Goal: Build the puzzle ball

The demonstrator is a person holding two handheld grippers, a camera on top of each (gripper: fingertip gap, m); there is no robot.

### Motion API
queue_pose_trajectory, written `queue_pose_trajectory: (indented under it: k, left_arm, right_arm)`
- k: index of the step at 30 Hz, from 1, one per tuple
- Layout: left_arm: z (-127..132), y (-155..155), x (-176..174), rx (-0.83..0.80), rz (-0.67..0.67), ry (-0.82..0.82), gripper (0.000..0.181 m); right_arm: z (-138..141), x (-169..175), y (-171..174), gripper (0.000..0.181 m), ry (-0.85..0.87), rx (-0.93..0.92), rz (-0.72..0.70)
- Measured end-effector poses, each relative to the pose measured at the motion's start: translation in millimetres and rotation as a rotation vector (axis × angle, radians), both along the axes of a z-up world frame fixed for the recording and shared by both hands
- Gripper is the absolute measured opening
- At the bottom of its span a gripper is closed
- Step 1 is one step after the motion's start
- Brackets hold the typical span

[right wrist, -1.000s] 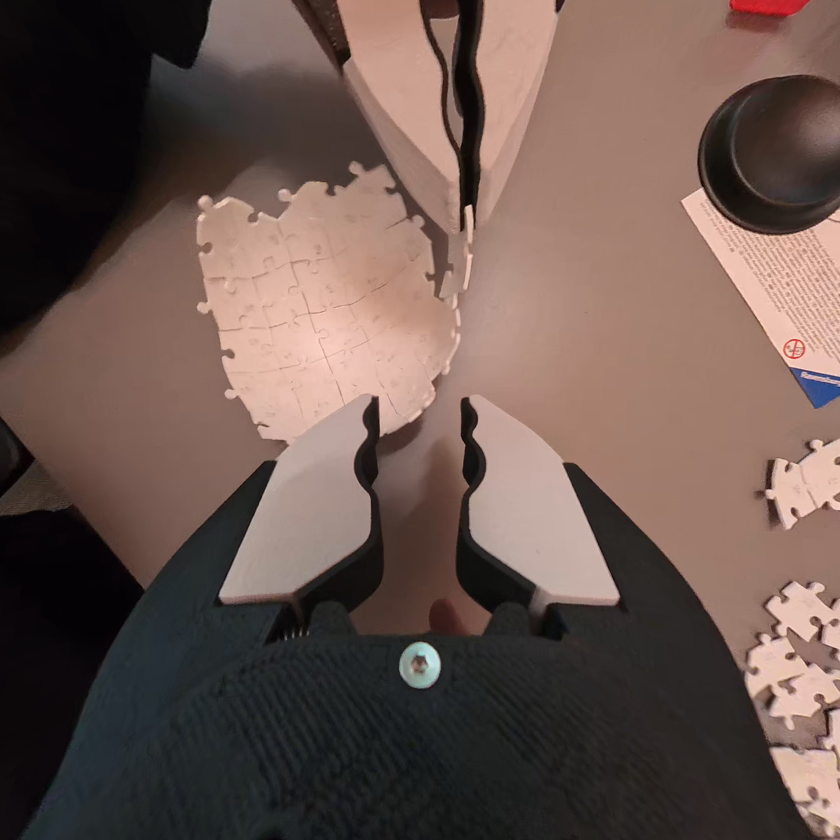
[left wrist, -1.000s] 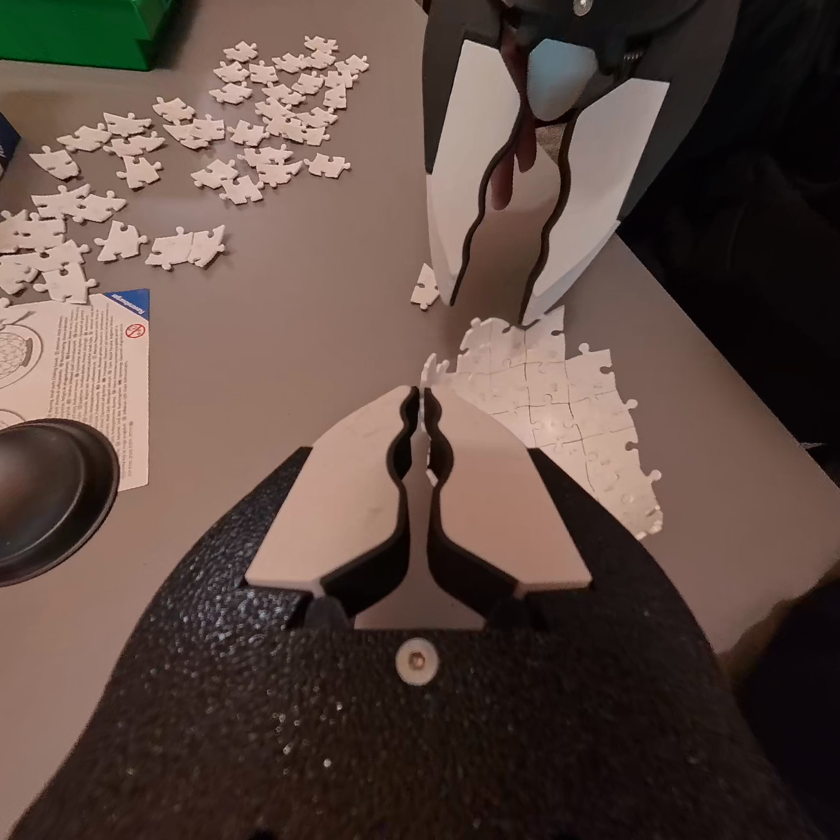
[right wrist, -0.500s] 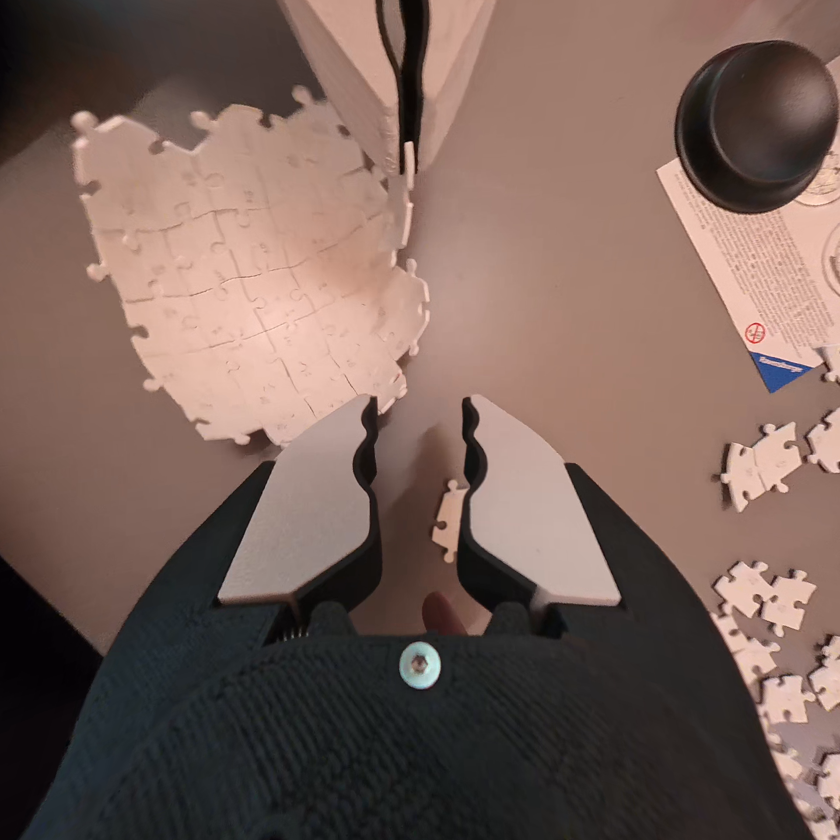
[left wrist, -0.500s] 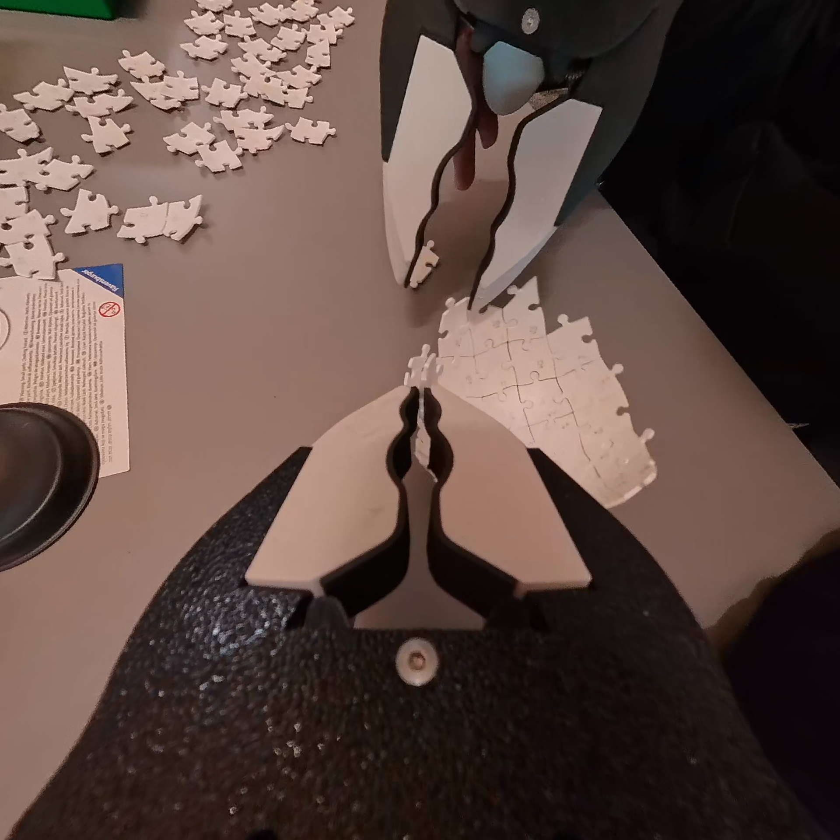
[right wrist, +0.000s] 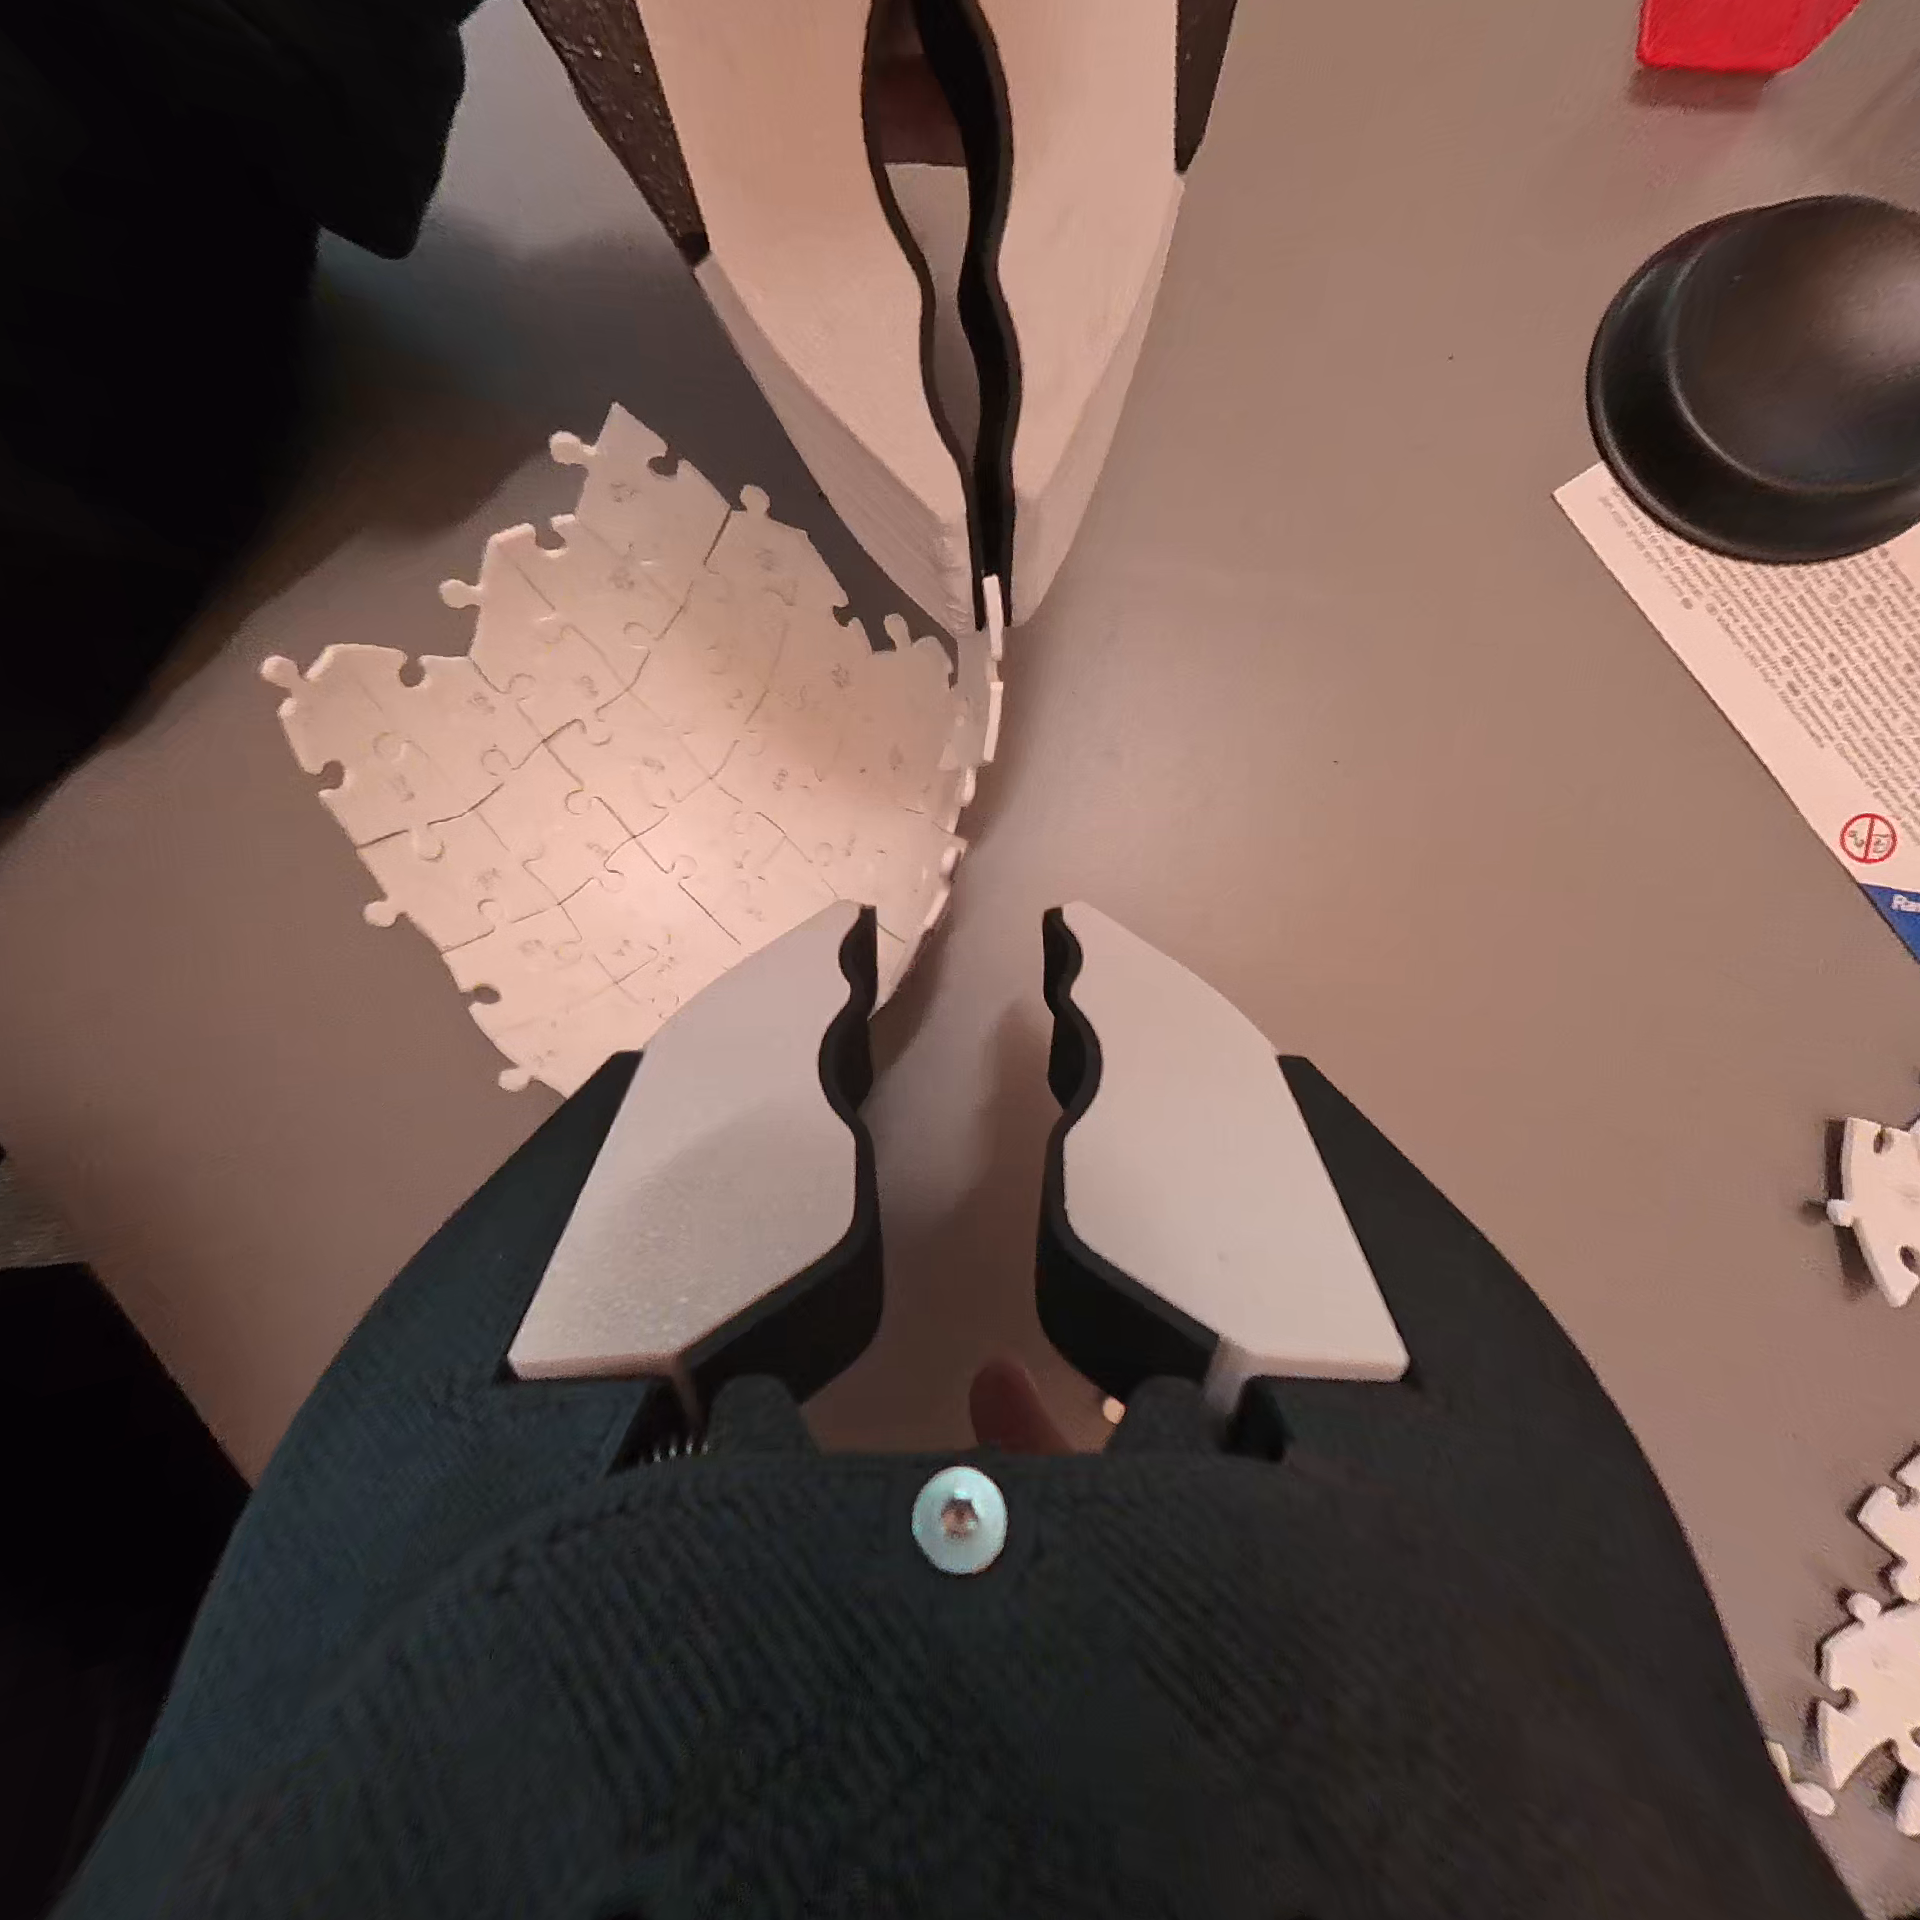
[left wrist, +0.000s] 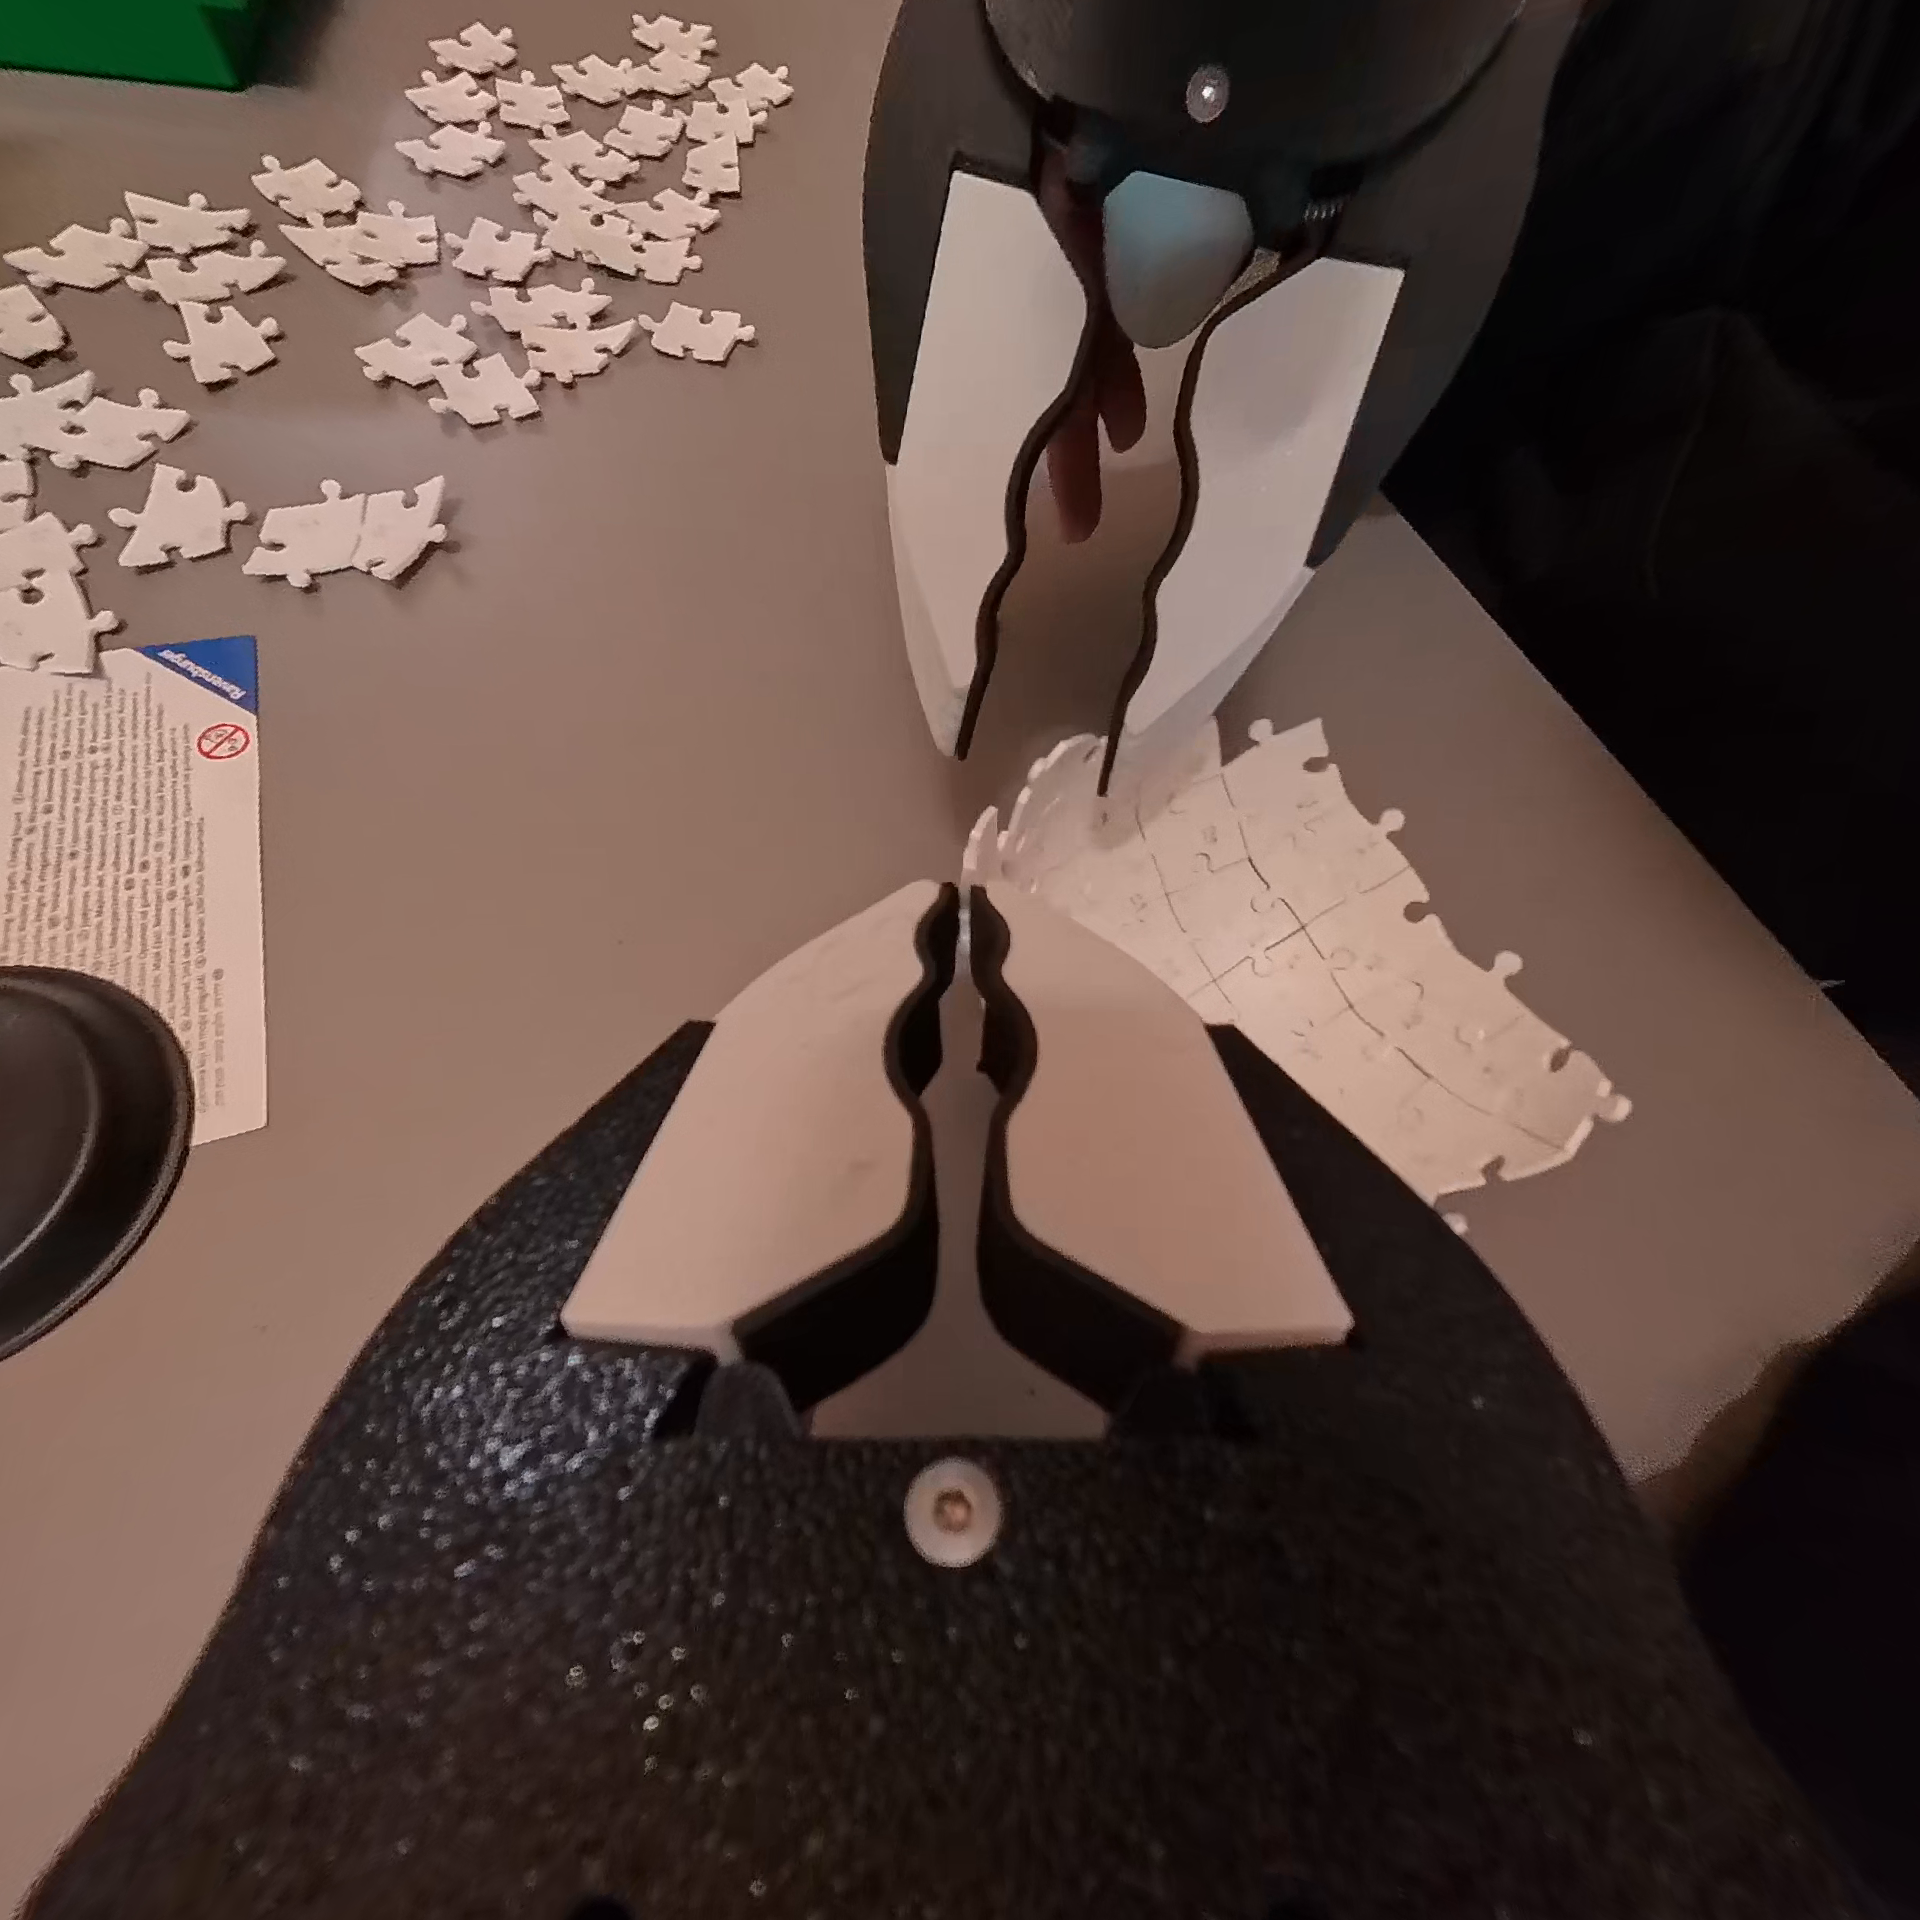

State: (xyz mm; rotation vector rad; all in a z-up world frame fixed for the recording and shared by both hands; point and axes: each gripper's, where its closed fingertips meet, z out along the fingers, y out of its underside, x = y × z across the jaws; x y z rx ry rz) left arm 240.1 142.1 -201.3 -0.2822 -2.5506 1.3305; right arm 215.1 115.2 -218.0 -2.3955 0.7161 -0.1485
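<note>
Left jaws clamping curved puzzle shell [left wrist: 1299, 935].

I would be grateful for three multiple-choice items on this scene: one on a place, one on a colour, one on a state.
1. The black stand rests:
A. on a heap of pieces
B. wholly on bare table
C. partly on the leaflet

2. The box at the far corner in the left wrist view is:
A. green
B. yellow
C. white

3. The left tool is:
A. wide open
B. shut on the rim of the shell
C. shut on the leaflet

Answers:
1 C, the stand's base overlaps the leaflet's corner.
2 A, its visible side is plain green.
3 B, its fingers meet on the thin white edge where the shell curves up.
</note>
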Motion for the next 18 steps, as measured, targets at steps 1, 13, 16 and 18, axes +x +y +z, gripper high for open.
queue_pose_trajectory:
  k: [1, 13, 16, 18]
  left_arm:
    - [0.1, -0.5, 0.3, -0.007, -0.001, -0.002, 0.001]
    - [-9.7, -6.0, -1.4, -0.009, -0.029, -0.009, 0.001]
    - [-12.4, -6.8, -0.7, -0.001, -0.033, -0.037, 0.001]
    - [-14.5, -6.5, 0.1, 0.008, -0.032, -0.043, 0.001]
  right_arm:
    - [-1.9, 1.3, -0.3, 0.03, 0.0, -0.007, -0.006]
    - [-10.9, 9.7, 5.0, 0.013, 0.03, -0.002, 0.023]
    - [-13.2, 11.4, 3.6, 0.013, 0.029, -0.017, 0.031]
    - [-14.3, 12.4, 3.4, 0.012, 0.024, -0.023, 0.043]
